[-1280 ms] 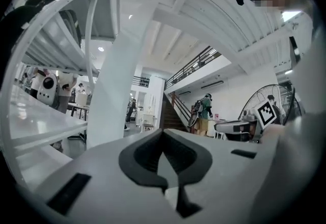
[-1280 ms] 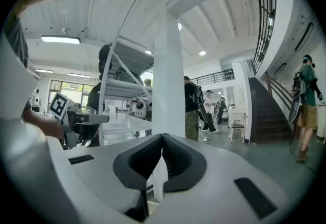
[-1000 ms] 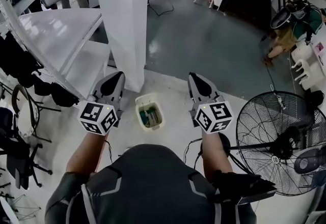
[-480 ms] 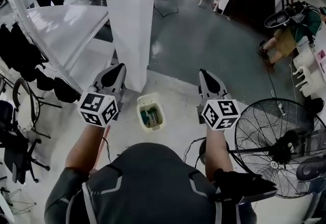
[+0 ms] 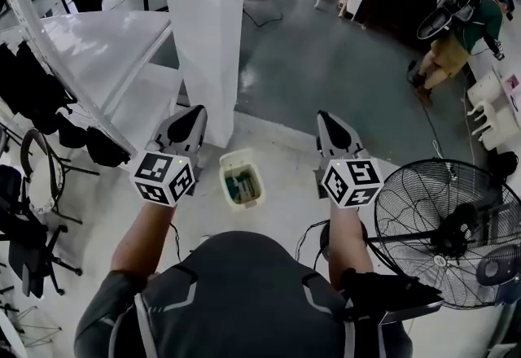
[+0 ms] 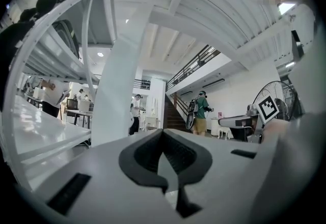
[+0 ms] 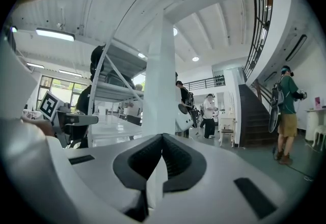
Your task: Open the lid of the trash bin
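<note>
A small white trash bin [image 5: 241,180] stands on the floor in the head view, just in front of the person's body. Its top faces up and greenish contents show inside; I see no lid over it. My left gripper [image 5: 193,114] hovers to the bin's left and my right gripper [image 5: 326,119] to its right, both well above the floor and apart from the bin. In the left gripper view the left gripper [image 6: 163,134] has its jaws meeting at the tip with nothing between. The right gripper [image 7: 163,137] looks the same in its own view. Neither gripper view shows the bin.
A white pillar [image 5: 203,23] rises right behind the bin. White shelving [image 5: 98,47] and a black chair [image 5: 32,242] fill the left. A large standing fan [image 5: 444,238] sits at the right. A person [image 5: 460,23] stands far back right near a white plastic chair [image 5: 488,104].
Both grippers have drifted slightly forward and to the right while staying shut. The person at the back right has moved farther away. The bin has not moved.
</note>
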Available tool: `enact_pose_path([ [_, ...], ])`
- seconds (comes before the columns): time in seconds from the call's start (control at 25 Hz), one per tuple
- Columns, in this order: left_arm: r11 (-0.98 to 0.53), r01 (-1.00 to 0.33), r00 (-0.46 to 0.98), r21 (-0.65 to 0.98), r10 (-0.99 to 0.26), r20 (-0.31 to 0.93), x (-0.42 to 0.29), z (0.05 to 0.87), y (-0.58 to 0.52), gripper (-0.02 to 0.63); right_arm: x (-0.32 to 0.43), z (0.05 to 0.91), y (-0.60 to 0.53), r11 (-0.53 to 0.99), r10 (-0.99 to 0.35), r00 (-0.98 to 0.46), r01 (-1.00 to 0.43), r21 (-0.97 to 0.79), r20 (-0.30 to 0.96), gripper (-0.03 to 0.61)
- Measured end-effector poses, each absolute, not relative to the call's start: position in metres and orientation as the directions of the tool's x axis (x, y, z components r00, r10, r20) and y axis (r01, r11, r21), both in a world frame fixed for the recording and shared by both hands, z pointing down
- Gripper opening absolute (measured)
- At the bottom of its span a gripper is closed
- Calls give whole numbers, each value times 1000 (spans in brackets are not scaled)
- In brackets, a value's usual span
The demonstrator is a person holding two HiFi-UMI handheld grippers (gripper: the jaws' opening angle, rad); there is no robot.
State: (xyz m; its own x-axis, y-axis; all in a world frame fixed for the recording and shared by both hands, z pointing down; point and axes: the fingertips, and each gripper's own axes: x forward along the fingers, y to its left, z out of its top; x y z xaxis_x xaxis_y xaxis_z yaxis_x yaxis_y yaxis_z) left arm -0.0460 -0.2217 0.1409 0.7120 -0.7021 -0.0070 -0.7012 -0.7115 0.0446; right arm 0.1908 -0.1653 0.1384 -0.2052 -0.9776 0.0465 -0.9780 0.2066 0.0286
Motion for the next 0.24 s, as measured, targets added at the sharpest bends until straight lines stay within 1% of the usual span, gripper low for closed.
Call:
enact_pose_path([
  [0.24,-717,-695,717,43,-697,-20,-43,139,-220,8,192,135,-162,200,-979,-198,-979,33,38,26],
])
